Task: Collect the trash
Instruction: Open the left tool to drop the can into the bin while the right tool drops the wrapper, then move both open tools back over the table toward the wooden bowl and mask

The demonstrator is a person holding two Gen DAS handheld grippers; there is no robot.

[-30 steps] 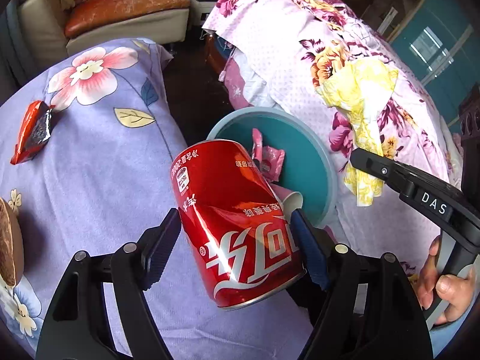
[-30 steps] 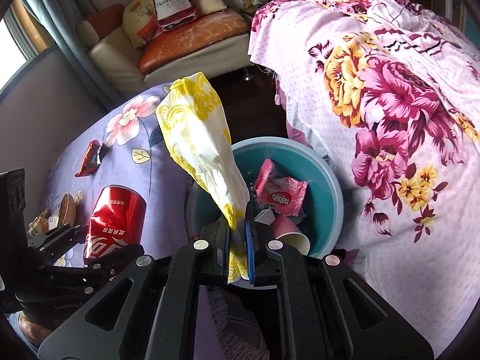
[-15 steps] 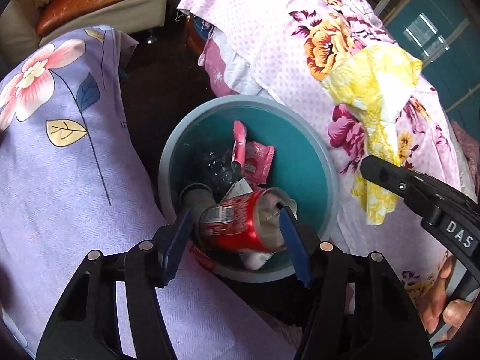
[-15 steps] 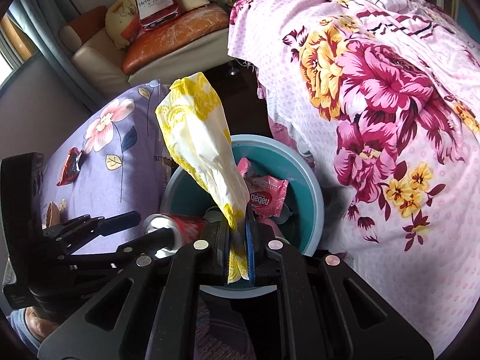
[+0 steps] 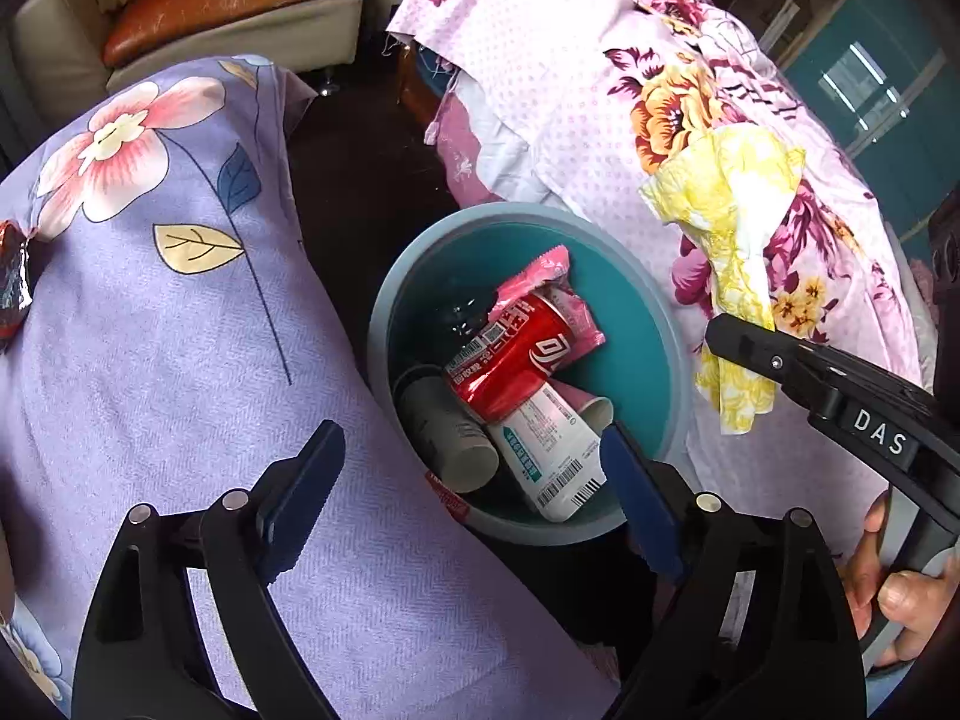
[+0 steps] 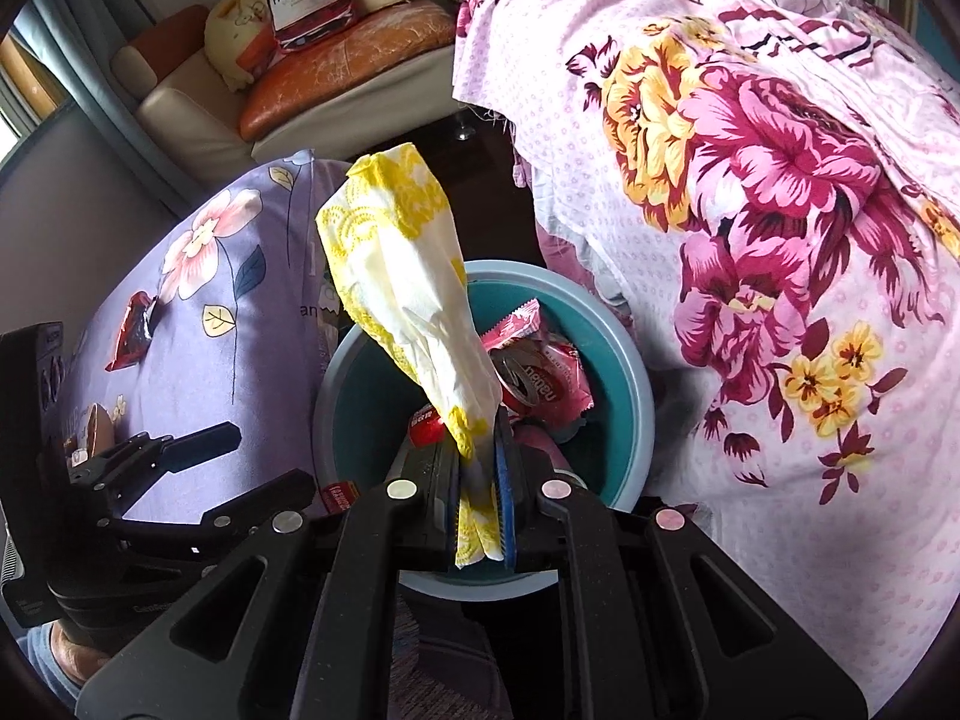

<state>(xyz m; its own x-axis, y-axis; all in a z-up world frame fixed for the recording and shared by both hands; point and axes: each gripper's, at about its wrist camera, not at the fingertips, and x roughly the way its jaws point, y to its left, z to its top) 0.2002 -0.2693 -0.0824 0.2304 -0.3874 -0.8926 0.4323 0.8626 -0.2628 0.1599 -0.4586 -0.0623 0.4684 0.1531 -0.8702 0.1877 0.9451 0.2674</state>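
I note a lavender floral bedspread (image 5: pixel 150 324) with a red foil wrapper (image 6: pixel 133 330) lying on it. Dark floor (image 5: pixel 360 192) carries the teal bin (image 5: pixel 654 324) beside it.

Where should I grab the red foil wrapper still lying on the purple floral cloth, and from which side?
Pinch the red foil wrapper across its raised crumpled middle, coming straight down from above with the open left gripper. It lies nearly flat on the purple floral cloth, so a side approach would probably snag fabric. The right gripper is occupied with the yellow napkin.
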